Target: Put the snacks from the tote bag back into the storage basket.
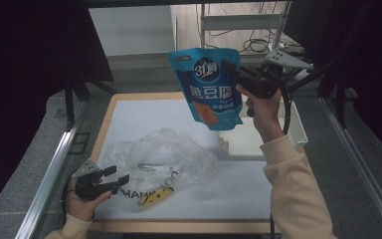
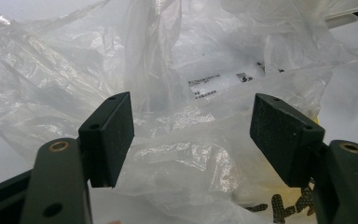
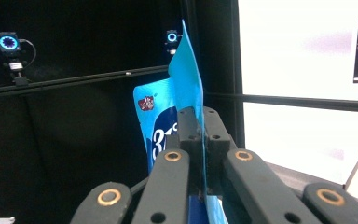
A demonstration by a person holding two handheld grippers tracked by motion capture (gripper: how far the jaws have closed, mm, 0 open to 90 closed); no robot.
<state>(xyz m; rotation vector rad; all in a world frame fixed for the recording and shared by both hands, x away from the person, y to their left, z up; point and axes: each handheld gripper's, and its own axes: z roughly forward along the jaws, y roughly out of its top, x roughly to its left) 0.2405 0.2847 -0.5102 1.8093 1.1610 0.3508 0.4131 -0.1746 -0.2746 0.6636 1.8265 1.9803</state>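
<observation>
Blue and glossy, a snack pouch (image 1: 209, 87) hangs in the air above the far half of the white surface (image 1: 144, 114), pinched at its upper right edge by the right gripper (image 1: 237, 71), whose 2 jaws are clamped tight on the thin foil. In the right gripper view the pouch (image 3: 186, 88) stands edge-on between those closed jaws. Below and nearer the person, a crumpled clear plastic bag (image 1: 166, 157) lies on the surface, with black lettering and a yellow patch showing at its near edge. The left gripper (image 1: 115, 175) rests low at the bag's left side, jaws spread wide and gripping nothing; in the left gripper view the bag (image 2: 182, 135) lies just beyond its 2 pads. A white tray (image 1: 298, 130) sits at the surface's right edge.
</observation>
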